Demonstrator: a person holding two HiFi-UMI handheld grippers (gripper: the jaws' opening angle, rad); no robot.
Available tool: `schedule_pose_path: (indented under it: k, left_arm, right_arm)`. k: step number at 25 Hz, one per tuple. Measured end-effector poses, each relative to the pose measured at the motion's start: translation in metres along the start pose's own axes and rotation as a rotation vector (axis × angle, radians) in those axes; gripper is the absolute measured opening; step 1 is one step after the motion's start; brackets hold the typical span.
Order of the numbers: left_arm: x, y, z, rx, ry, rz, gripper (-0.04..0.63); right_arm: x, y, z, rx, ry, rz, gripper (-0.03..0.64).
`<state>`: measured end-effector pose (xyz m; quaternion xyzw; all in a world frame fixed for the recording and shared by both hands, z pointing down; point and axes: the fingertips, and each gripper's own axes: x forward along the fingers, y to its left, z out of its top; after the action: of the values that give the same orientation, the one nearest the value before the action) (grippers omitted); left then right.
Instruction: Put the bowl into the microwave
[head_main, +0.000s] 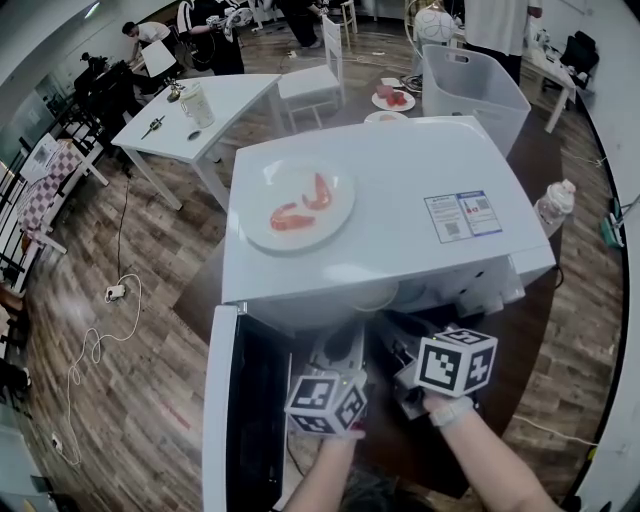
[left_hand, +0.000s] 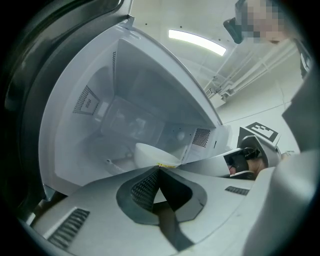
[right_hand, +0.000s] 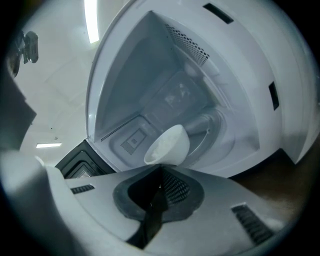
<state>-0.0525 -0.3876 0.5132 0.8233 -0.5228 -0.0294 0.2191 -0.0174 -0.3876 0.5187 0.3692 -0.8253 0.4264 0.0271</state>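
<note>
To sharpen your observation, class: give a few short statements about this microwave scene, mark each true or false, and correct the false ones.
1. The microwave door stands open. True.
2. The plate on top of the microwave is empty. False: two red shrimps lie on it.
3. The white bowl is at the mouth of the microwave. True.
4. The right claw is wide open. False: it is shut on the white bowl's rim.
</note>
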Motion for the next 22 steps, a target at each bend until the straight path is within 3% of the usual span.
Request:
schedule_pose_path:
  k: [22]
  left_arm:
    - [0.012, 0.015, 0.003, -0.021, 0.004, 0.023, 0.012]
  right_arm:
    - [0.025, -0.003, 0.015, 0.026, -0.017, 0.011, 0.005]
